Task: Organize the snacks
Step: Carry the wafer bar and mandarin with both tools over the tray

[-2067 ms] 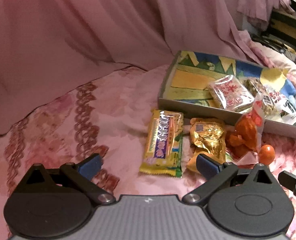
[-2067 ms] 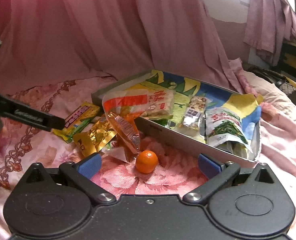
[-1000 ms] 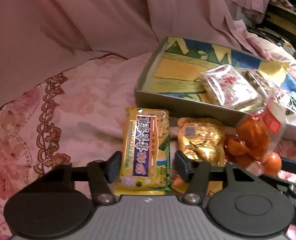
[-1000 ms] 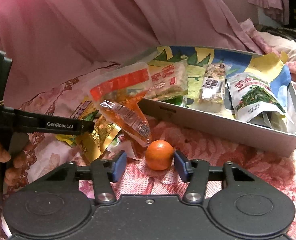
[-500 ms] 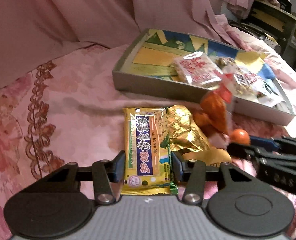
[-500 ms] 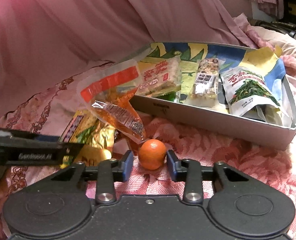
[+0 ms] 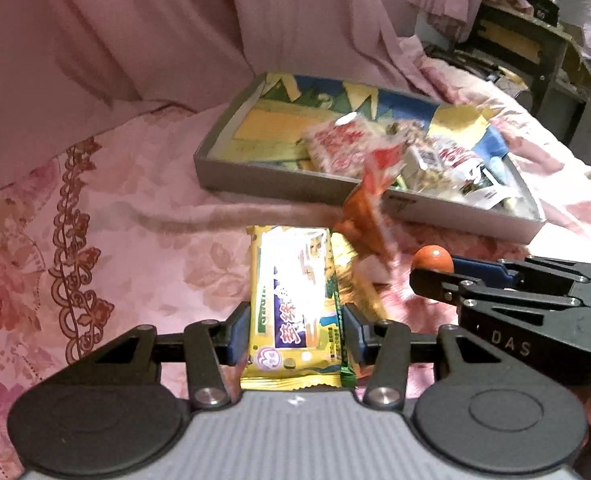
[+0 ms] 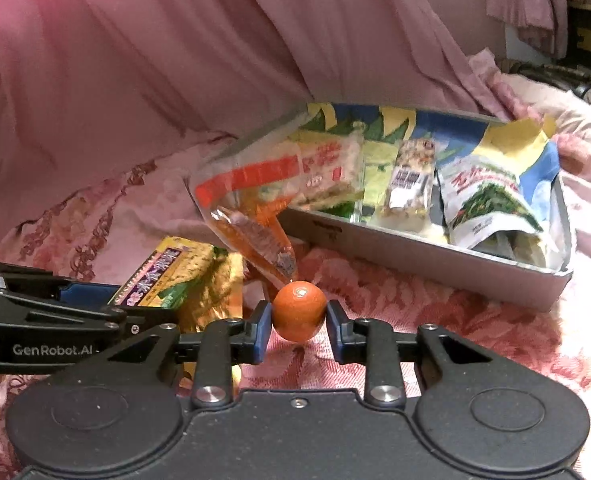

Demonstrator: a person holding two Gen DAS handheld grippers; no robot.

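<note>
With the left gripper point(image 7: 297, 336) clamped on the yellow snack bar point(image 7: 295, 300) and the right gripper's point(image 8: 298, 330) fingers pinching the small orange point(image 8: 298, 311), both just above the bed point(image 8: 435, 312), each should lift straight. Then both loads should clear the near wall of the tray point(image 8: 435, 258) before release.

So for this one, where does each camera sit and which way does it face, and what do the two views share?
Left wrist: on the left gripper, looking down along its fingers at the yellow wafer pack they clamp; right gripper alongside.
Right wrist: on the right gripper, looking down at the small orange between its pads; left gripper at left.
Shared: snack tray, orange, wafer pack, pink bedspread.
</note>
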